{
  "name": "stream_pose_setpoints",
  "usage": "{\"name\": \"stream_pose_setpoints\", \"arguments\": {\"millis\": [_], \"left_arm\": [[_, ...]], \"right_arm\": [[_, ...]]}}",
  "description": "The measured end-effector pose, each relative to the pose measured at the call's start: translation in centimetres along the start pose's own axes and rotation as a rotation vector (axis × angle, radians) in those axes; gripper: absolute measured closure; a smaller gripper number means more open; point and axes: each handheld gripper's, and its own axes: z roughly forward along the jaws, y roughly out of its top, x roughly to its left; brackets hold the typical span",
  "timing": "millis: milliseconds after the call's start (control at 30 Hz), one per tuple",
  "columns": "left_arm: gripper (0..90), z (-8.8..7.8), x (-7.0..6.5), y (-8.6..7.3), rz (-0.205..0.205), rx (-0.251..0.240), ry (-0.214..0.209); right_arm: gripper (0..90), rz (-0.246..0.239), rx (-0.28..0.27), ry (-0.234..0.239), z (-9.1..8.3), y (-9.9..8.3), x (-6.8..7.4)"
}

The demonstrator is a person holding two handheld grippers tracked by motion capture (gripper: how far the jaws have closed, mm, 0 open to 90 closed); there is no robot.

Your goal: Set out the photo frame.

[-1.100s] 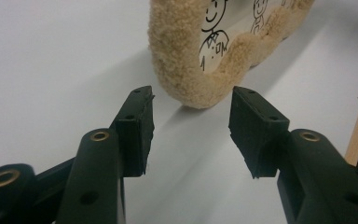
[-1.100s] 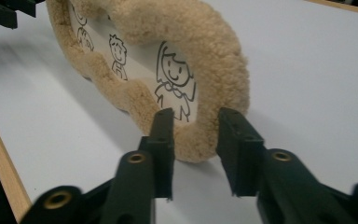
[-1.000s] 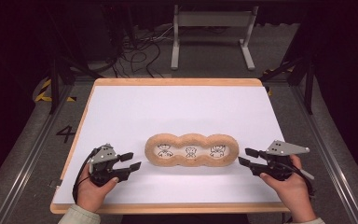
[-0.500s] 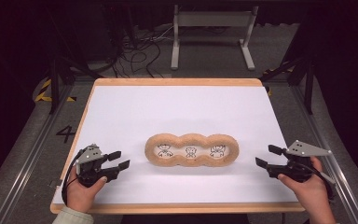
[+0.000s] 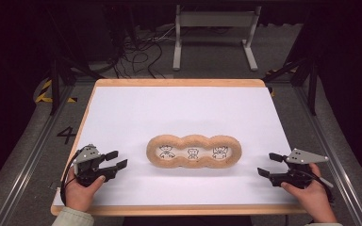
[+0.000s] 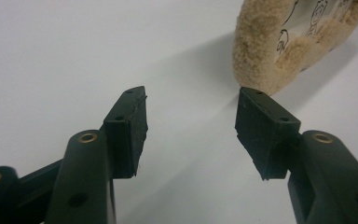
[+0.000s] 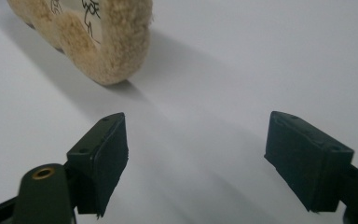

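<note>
A tan fuzzy three-lobed piece [image 5: 153,151] with small cartoon drawings in its three hollows lies flat near the front middle of the white table [image 5: 169,108]. My left gripper [image 5: 119,158] is off to its left, open, jaws pointing at it; its near end [image 6: 261,60] lies beyond my empty jaws [image 6: 192,100]. My right gripper [image 5: 265,164] is off to the right, apart from the piece, and its jaws have just been opening. In the right gripper view the gripper [image 7: 196,121] stands wide with nothing between its jaws, the fuzzy piece [image 7: 112,51] ahead at upper left.
The table has a wooden rim [image 5: 179,82]. Beyond its far edge, on the dark floor, are cables [image 5: 141,52] and a grey metal stand [image 5: 214,28]. A metal rail [image 5: 33,150] runs along each side.
Both hands have drawn outward from the fuzzy piece toward the table's front corners, the right one farther. The right jaws stand wider apart than before.
</note>
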Motion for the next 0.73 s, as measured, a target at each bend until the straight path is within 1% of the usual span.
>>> {"name": "stream_pose_setpoints", "arguments": {"millis": [33,100,133,167,200,267,333,367,400,433,467,533,567,633,733], "left_arm": [[44.7,0.0,-0.1,-0.1,-0.022,0.005,-0.008],[44.3,0.0,0.0,-0.1,-0.019,0.005,-0.006],[44.1,0.2,0.0,-0.2,-0.017,0.005,-0.014],[43.8,0.3,0.0,-0.2,-0.01,0.008,-0.015],[43.7,0.4,-0.2,-0.2,-0.009,0.022,-0.02],[43.2,0.6,-0.2,-0.3,0.002,0.025,-0.021],[43.0,0.7,-0.1,-0.3,-0.001,0.025,-0.023],[43.0,0.7,-0.1,-0.3,-0.004,0.027,-0.023],[43.0,0.8,-0.1,-0.4,-0.009,0.031,-0.025],[43.0,0.8,-0.1,-0.4,-0.009,0.031,-0.025],[43.0,0.9,0.0,-0.4,-0.013,0.036,-0.026],[43.0,1.1,-0.1,-0.5,-0.02,0.045,-0.024],[43.0,1.1,-0.1,-0.5,-0.015,0.046,-0.021],[43.0,1.1,-0.1,-0.5,-0.006,0.047,-0.019],[43.0,1.1,-0.1,-0.5,-0.016,0.05,-0.023]], "right_arm": [[22.0,0.0,0.006,0.002,0.1,-0.2,0.0],[22.0,-0.004,0.017,0.002,0.5,-0.6,0.0],[22.1,-0.004,0.021,0.007,0.7,-0.8,0.0],[22.1,-0.012,0.04,0.017,1.0,-0.8,0.0],[22.1,-0.017,0.052,0.018,1.0,-0.7,0.1],[22.4,-0.02,0.072,-0.005,1.3,-0.7,0.2],[22.6,-0.013,0.076,-0.014,1.3,-0.6,0.2],[23.0,0.0,0.08,-0.028,1.3,-0.6,0.2],[23.2,0.027,0.086,-0.04,1.4,-0.6,0.2],[23.2,0.027,0.086,-0.04,1.4,-0.6,0.2],[23.3,0.054,0.093,-0.044,1.4,-0.6,0.3],[24.6,0.044,0.112,-0.051,1.7,-0.5,0.6],[24.6,0.037,0.122,-0.06,1.8,-0.5,0.8],[24.4,0.035,0.116,-0.061,1.9,-0.4,1.0],[23.8,0.034,0.093,-0.073,1.8,-0.2,1.0]]}}
